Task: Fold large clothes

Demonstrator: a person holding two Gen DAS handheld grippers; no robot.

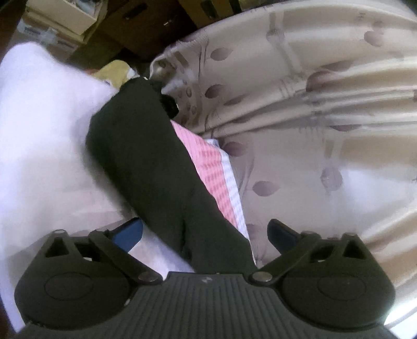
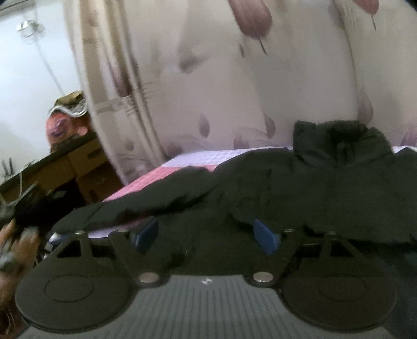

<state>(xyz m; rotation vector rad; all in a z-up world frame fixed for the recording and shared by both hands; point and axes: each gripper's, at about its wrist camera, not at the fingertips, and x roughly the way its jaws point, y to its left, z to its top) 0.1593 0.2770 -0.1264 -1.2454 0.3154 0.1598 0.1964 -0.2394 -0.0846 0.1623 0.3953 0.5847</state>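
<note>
A large black garment (image 1: 146,161) lies on a bed with a pink and white checked sheet (image 1: 211,167). In the left wrist view one long part of it, like a sleeve, runs from between my fingers toward the far end of the bed. My left gripper (image 1: 206,234) is open, its blue fingertips (image 1: 130,233) standing either side of the cloth. In the right wrist view the black garment (image 2: 325,187) spreads across the bed, its collar raised at the back. My right gripper (image 2: 208,234) is open with black cloth lying between its blue fingertips (image 2: 264,236).
A cream curtain with purple leaf prints (image 1: 299,91) hangs close behind the bed; it also shows in the right wrist view (image 2: 221,78). A white fluffy cover (image 1: 39,117) lies left of the garment. Cardboard boxes (image 1: 65,18) and a dark wooden desk (image 2: 78,167) stand beyond the bed.
</note>
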